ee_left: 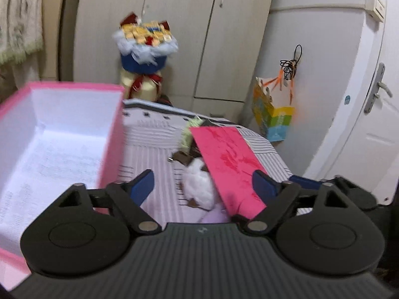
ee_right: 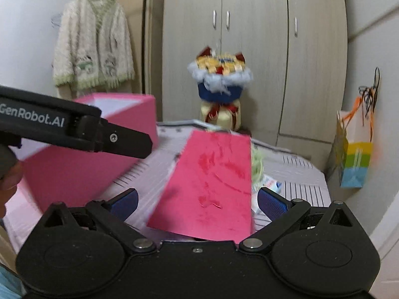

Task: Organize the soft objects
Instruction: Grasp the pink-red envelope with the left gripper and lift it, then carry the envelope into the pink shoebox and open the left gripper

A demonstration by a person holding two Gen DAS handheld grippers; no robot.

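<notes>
- Left gripper: jaws spread, gripping nothing; the white plush toy lies on the bed between them.
- The toy is half under the pink lid, right of the pink box.
- Right gripper: jaws spread, lid between them.

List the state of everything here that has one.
Pink box: open, nothing seen inside.
Pink lid: off, tilted over the toys.
White plush toy: on the bed, partly covered.
Wardrobe doors: closed.
Left claw: open.
Right claw: open.
</notes>
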